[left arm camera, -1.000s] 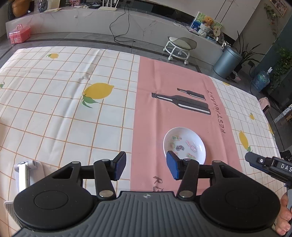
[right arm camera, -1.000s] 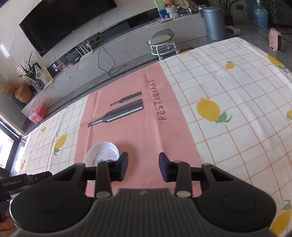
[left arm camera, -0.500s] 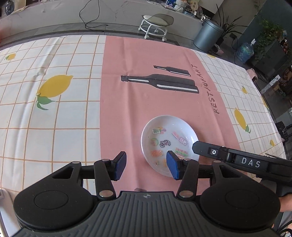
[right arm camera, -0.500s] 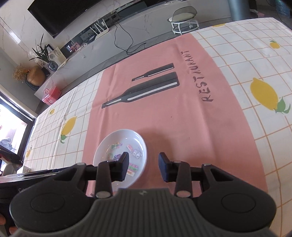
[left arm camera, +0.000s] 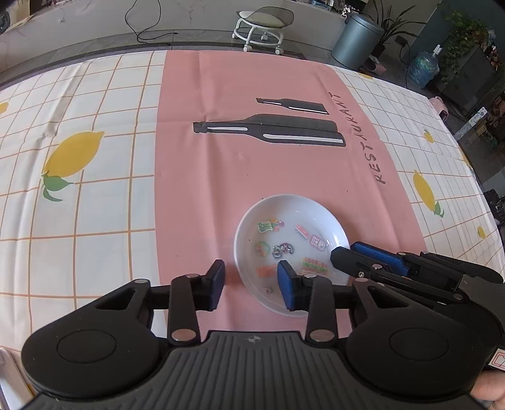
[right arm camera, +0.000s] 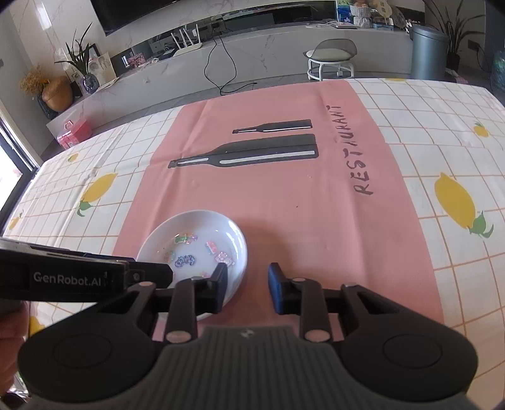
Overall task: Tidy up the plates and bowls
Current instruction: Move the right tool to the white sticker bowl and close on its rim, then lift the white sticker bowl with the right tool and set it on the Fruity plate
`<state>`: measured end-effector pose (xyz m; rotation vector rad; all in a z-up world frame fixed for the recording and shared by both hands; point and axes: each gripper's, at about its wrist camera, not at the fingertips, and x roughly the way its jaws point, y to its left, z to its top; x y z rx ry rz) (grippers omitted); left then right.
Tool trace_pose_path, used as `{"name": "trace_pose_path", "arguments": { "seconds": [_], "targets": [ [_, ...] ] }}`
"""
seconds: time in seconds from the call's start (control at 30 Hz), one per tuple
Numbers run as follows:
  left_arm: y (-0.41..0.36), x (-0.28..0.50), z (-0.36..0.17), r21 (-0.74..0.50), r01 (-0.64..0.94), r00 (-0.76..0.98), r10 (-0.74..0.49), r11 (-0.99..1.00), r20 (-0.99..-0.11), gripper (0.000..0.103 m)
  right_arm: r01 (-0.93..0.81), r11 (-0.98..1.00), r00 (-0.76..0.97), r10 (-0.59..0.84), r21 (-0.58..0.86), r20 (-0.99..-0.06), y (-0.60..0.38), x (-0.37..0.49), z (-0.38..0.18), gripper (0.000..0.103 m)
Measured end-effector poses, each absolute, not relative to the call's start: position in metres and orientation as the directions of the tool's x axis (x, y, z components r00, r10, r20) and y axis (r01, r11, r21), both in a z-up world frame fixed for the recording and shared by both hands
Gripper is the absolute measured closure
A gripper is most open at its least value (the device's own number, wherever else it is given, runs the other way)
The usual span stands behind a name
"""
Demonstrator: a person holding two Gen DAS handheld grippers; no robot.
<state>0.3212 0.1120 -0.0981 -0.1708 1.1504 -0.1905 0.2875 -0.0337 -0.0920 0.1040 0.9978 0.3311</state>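
A white plate [left arm camera: 293, 217] with small coloured stickers in it lies on the pink cloth strip [left arm camera: 221, 176]. My left gripper [left arm camera: 251, 280] straddles the plate's near left rim, one blue pad outside and the other over the inside. Its jaws are closing, with a gap still showing on both sides of the rim. My right gripper [right arm camera: 247, 284] straddles the opposite rim of the plate [right arm camera: 195, 224] the same way, also closing, pads clear of the rim. Each gripper shows in the other's view: the right gripper [left arm camera: 350, 254] and the left gripper [right arm camera: 157, 272], both low over the plate.
The table has a white checked cloth with lemons [left arm camera: 72, 151] around the pink strip with black bottle prints [left arm camera: 268, 129]. Beyond the far edge are a white stool [left arm camera: 263, 22], a grey bin [left arm camera: 356, 41] and a long low counter [right arm camera: 221, 56].
Both grippers have come down and in toward the plate. Each now has the plate's rim between its fingers, and both pairs of jaws stand narrower than before.
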Motion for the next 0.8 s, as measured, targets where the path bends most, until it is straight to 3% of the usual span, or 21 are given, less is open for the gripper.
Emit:
{"name": "trace_pose_path", "arguments": {
  "seconds": [0.07, 0.13, 0.5, 0.8],
  "targets": [
    [0.113, 0.321, -0.098, -0.238, 0.061, 0.395, -0.242, 0.969, -0.886, 0.085, -0.239, 0.939, 0.487, 0.337, 0.249, -0.805, -0.034, 0.288, -0.093, 0.096],
    [0.114, 0.321, -0.098, -0.235, 0.059, 0.400, -0.239, 0.970, -0.885, 0.096, -0.218, 0.933, 0.478, 0.357, 0.286, -0.802, -0.037, 0.289, -0.093, 0.098],
    [0.114, 0.312, -0.080, -0.247, 0.029, 0.471, -0.231, 0.969, -0.851, 0.098, -0.200, 0.911, 0.509, 0.410, 0.359, -0.757, -0.052, 0.282, -0.081, 0.099],
    [0.106, 0.290, -0.038, -0.292, 0.034, 0.543, -0.263, 0.956, -0.797, 0.098, -0.221, 0.901, 0.617, 0.426, 0.373, -0.662, -0.068, 0.259, -0.039, 0.099]
  ]
}}
